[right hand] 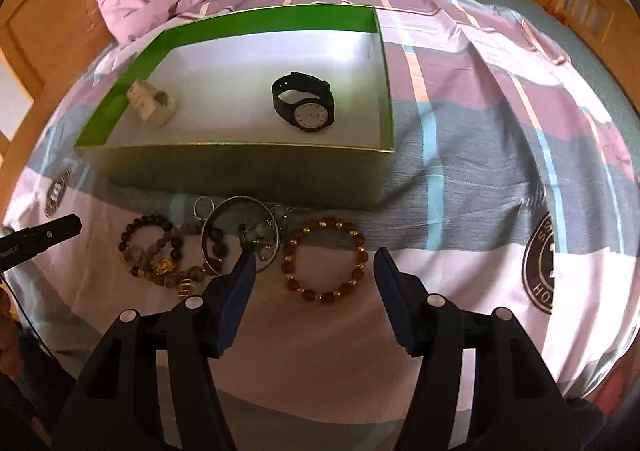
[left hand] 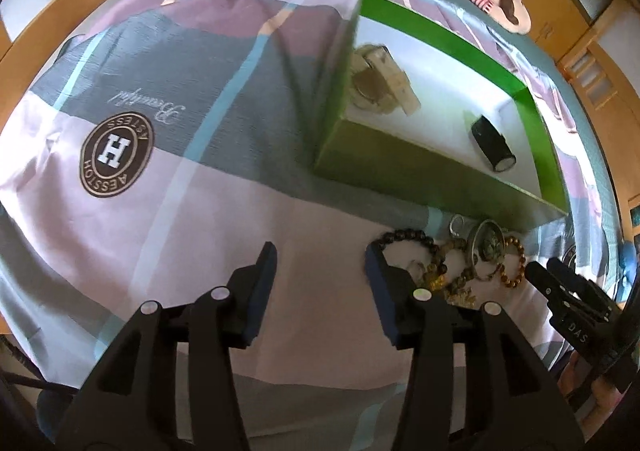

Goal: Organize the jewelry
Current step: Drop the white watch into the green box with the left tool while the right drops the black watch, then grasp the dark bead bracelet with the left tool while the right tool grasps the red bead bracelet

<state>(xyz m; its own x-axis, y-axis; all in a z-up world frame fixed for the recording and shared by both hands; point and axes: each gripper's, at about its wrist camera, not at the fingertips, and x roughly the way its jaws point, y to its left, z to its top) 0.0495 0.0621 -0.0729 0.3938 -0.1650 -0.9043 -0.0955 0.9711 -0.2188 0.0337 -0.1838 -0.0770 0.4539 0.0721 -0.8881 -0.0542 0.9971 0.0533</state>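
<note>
Beaded bracelets [right hand: 324, 261] and a metal bangle [right hand: 240, 237] lie in a heap on the bedspread [right hand: 500, 155], just before the green box [right hand: 248, 171], which holds a black watch [right hand: 304, 101]. Both the left gripper [left hand: 320, 255] and the right gripper [right hand: 314, 263] hover with fingers apart, holding nothing.

Daylight, fairly bright, soft — no hard glare. Both views are heavy fisheye: straight lines bow and the corners vignette to black. The green box [right hand: 240, 167] has a washed-out pale floor in the right wrist view, with its near wall in shade and a soft shadow on the bedspread [right hand: 500, 155] in front. In the left wrist view the box edge smears (motion blur), and the pale watch [left hand: 380, 79] inside is soft. The bead bracelets [right hand: 324, 261] are reasonably sharp in the right wrist view. There's a slight purple cast on the fabric.
</note>
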